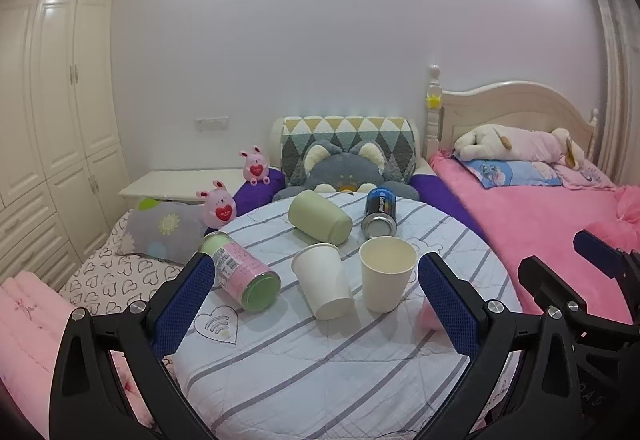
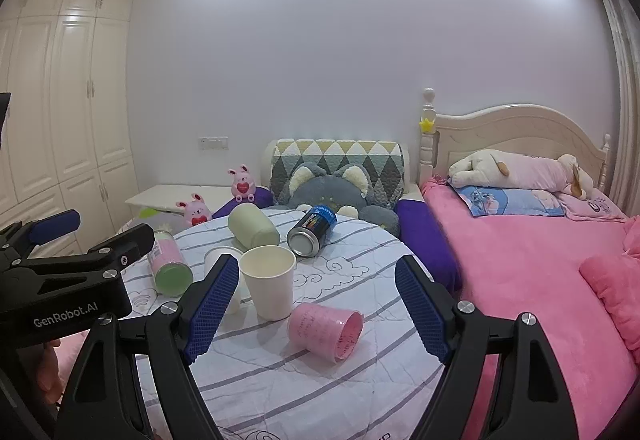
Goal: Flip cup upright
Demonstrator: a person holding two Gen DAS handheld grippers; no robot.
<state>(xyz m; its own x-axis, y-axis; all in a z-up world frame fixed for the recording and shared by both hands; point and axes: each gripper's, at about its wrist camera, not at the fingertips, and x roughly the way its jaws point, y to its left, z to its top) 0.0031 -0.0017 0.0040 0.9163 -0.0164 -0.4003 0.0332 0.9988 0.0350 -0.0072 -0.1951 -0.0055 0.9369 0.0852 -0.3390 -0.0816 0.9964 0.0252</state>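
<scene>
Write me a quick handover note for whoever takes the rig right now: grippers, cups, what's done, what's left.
Left gripper: open, empty, hovering before the white cups.
Right gripper: open, empty, above the pink cup.
On the striped round cushion: one white paper cup stands upright. Lying on their sides: second white paper cup, pink cup, green cup, plus a pink-labelled canister and a blue can.
Done: one cup upright.
Left: stand up the tipped cups; the pink one is nearest the right gripper.

"GenRobot.AI" stands in white on the left tongs [image 2: 56, 240]; the blue can's [image 2: 311, 229] label is unreadable.
</scene>
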